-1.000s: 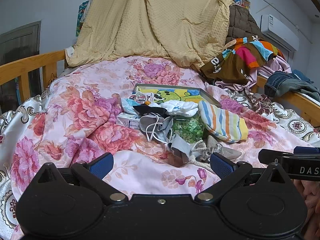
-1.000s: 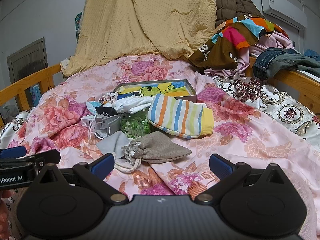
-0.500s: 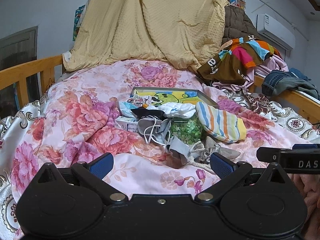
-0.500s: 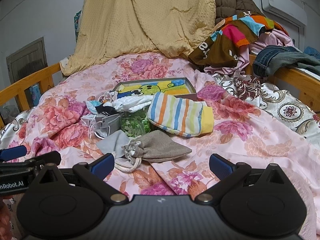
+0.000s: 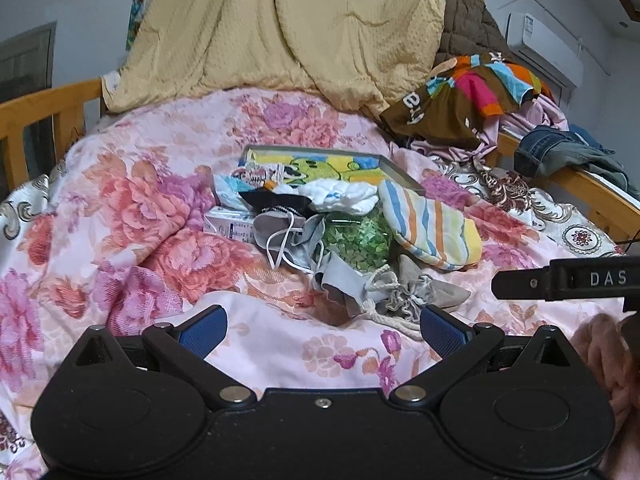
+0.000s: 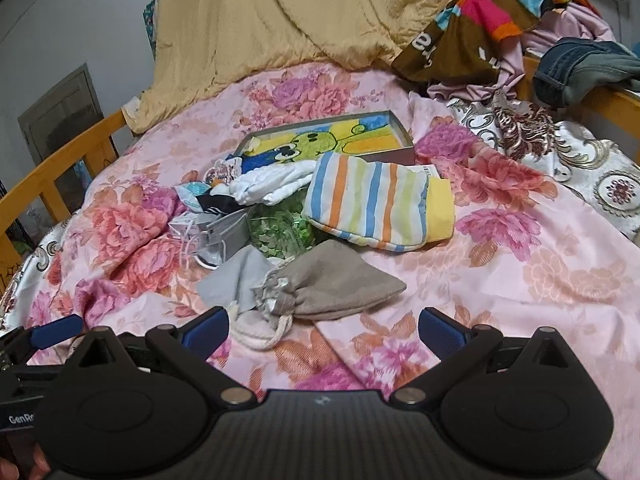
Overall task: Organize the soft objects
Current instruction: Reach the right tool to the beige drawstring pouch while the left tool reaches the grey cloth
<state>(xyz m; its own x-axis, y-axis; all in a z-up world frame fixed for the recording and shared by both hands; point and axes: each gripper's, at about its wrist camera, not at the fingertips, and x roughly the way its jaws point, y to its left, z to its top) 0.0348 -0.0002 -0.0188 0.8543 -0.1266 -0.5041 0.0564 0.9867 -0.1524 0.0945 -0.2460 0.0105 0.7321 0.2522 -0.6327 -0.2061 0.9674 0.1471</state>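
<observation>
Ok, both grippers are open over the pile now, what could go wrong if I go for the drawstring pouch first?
The grey drawstring pouch overlaps a grey cloth, so the right gripper may pinch both. Its white cord loops loose near the fingertips and could snag. The striped mitt and green bag lie close behind, so a deep reach may shove them.

Black claw [image 5: 322, 326], blue fingertips [image 5: 202, 330]

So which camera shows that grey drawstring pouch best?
The right wrist view: the pouch lies close, whole and unobstructed, cord included. The left wrist view shows the pouch further off and foreshortened, with the left gripper's finger overlapping its cord.
</observation>
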